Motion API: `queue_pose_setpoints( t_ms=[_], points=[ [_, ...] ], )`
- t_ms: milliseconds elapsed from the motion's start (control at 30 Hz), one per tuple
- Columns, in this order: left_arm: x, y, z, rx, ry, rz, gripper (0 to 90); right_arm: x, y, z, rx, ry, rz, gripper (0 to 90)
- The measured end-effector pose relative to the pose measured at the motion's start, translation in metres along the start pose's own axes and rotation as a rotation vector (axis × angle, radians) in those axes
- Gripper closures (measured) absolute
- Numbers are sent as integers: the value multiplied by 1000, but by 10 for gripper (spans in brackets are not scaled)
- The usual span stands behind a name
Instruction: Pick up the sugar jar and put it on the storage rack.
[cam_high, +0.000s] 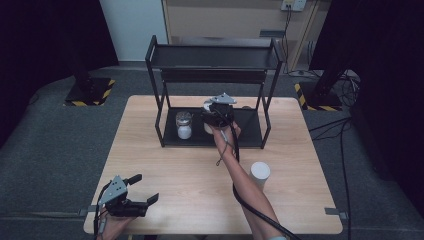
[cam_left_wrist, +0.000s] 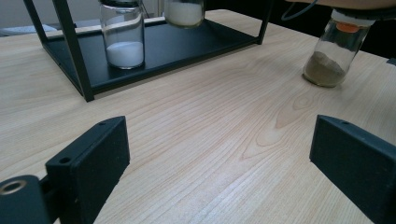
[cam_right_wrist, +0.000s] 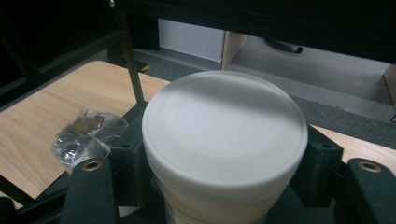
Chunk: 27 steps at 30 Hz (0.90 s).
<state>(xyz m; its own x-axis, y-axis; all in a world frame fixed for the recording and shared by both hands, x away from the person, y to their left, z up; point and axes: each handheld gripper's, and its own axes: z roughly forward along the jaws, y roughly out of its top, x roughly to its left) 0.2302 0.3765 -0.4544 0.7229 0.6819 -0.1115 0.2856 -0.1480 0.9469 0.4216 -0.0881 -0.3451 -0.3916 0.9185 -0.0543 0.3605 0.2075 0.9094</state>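
Two jars (cam_high: 184, 125) stand on the rack's (cam_high: 250, 135) bottom shelf; a third (cam_high: 260, 173) stands before it.

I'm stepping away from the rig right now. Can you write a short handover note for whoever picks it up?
Right gripper: shut on the white-lidded jar, held over the black rack's bottom shelf.
Left gripper: open, holding nothing, low over the table's near left corner.
Done: one glass jar of white powder stands on the bottom shelf.
Left: set the held jar down beside it; the white-lidded jar on the table probably goes next.
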Motion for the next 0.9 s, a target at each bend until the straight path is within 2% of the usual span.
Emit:
queue_pose_setpoints(
  t_ms=[333, 900],
  points=[
    [1, 0, 0, 0, -1, -1, 38, 3, -13, 16, 15, -13, 16, 338],
    [1, -1, -1, -1, 0, 0, 39, 6, -26, 25, 24, -16, 20, 337]
  ],
)
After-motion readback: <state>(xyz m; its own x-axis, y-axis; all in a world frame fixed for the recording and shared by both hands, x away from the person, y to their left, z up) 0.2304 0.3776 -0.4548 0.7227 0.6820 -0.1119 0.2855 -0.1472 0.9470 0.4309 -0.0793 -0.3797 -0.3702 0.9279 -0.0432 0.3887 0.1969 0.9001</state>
